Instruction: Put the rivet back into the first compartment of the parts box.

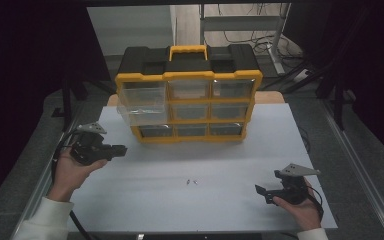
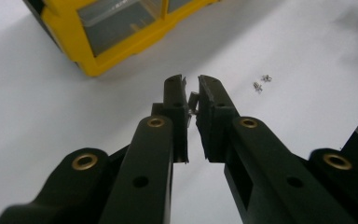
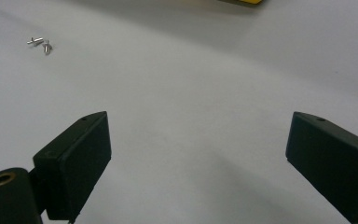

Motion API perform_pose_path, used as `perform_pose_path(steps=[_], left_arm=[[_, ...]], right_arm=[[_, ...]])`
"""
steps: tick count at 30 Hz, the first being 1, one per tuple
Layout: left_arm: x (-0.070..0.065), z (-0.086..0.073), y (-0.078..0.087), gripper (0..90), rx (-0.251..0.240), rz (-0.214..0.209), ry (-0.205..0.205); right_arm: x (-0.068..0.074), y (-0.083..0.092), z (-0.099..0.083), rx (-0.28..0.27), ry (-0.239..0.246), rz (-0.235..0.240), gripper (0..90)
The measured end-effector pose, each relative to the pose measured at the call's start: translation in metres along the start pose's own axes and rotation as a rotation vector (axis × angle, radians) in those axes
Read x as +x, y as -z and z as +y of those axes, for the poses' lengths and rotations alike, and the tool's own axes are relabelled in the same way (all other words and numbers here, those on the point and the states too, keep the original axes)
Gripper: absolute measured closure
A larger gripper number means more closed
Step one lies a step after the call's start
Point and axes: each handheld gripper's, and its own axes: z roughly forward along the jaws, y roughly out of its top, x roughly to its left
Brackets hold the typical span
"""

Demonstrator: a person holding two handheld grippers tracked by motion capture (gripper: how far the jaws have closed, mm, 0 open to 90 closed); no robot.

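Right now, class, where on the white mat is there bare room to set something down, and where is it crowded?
Bare: the white mat between the screws and the right gripper, and the strip between the organizer and the screws. Also right of the organizer. Crowded: the left side, where the left gripper sits close to the organizer's corner.

Table [image 1: 230,200]: white flat top, seen from above, bordered on both sides by grey matting and metal rails. At its far edge a yellow-and-black organizer [image 1: 187,95] is stood upright, drawer fronts facing the near side; three rows of clear drawers are counted, the upper-left ones pulled slightly forward. Near the middle of the top, well apart from the organizer, two small metal screws [image 1: 191,181] are laid just beside each other. The same screws [image 3: 40,43] are seen lying on bare white surface.
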Motion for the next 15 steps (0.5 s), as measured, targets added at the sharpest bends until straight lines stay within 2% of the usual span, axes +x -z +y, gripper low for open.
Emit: perform_pose_path(steps=[5, 15], left_arm=[[0.006, 0.006, 0.015, 82.9, -0.011, 0.017, 0.002], [0.012, 0.018, 0.032, 82.9, -0.028, 0.035, 0.009]], right_arm=[[0.0, -0.001, 0.0, 0.0, 0.003, -0.001, 6.8], [0.0, 0.0, 0.001, -0.002, 0.002, 0.001, 6.8]])
